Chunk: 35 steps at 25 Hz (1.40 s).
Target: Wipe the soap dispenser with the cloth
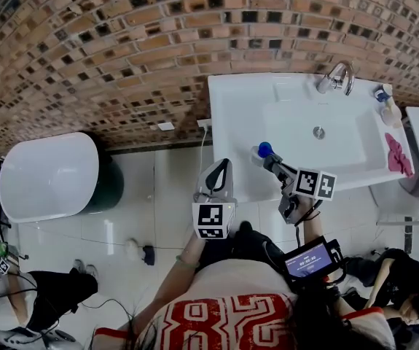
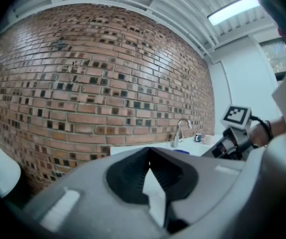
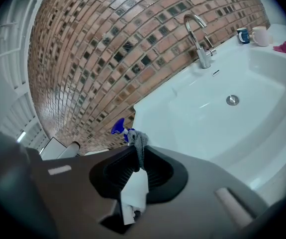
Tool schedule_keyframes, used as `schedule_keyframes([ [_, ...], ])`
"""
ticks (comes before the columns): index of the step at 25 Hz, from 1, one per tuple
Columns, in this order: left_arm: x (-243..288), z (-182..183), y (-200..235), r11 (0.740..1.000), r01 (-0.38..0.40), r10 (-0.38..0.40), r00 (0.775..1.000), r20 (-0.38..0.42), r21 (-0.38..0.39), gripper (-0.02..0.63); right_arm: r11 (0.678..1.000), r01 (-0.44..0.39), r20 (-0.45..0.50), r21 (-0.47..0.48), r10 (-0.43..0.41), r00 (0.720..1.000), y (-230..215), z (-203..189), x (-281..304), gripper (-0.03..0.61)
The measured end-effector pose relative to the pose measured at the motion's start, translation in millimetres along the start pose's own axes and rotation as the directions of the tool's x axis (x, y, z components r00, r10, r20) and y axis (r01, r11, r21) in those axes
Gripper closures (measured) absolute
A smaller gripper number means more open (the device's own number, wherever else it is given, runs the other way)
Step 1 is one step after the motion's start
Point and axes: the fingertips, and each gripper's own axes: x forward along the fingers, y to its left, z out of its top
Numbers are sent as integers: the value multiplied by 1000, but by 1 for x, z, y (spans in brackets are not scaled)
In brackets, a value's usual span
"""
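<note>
**Q:** Head view: where do the two grippers stand?
**A:** My left gripper (image 1: 224, 168) hangs over the tiled floor (image 1: 158, 195), just in front of the white sink (image 1: 231, 115), with its tips toward the sink. My right gripper (image 1: 269, 159) reaches over the sink's front left corner.

**Q:** Gripper views: how are the jaws set?
**A:** The jaws of my left gripper (image 2: 149, 151) meet at the tips, with nothing between them. The jaws of my right gripper (image 3: 139, 156) are closed on a grey cloth (image 3: 139, 142). A fold of it stands up past the tips.

**Q:** Where is the soap dispenser?
**A:** The soap dispenser (image 1: 264, 150) stands on the sink's front left corner, right at my right gripper's tips. Its blue pump head (image 3: 118, 128) shows just beyond the cloth, and the two appear to touch. The body is mostly hidden behind the cloth and jaws.

**Q:** What else is on the sink?
**A:** A tap (image 1: 337, 77) rises at the back rim. A pink cloth (image 1: 396, 155) lies on the right edge, well apart from the dispenser.
</note>
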Motion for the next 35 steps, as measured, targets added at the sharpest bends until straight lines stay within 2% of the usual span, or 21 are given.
schedule_keyframes([
  [7, 3, -1, -3, 1000, 11, -11, 1000, -5, 2, 610, 998, 49, 18, 37, -50, 999, -24, -2, -12, 529],
  [12, 6, 1, -5, 1000, 22, -22, 1000, -1, 7, 610, 998, 51, 36, 37, -52, 998, -26, 3, -19, 529],
  [25, 3, -5, 10, 1000, -23, 23, 1000, -21, 13, 610, 994, 93, -80, 58, -89, 993, -56, -32, 17, 529],
  [35, -1, -6, 22, 998, -58, 59, 998, -22, 11, 610, 983, 184, -201, 28, -175, 964, -87, -55, 41, 529],
])
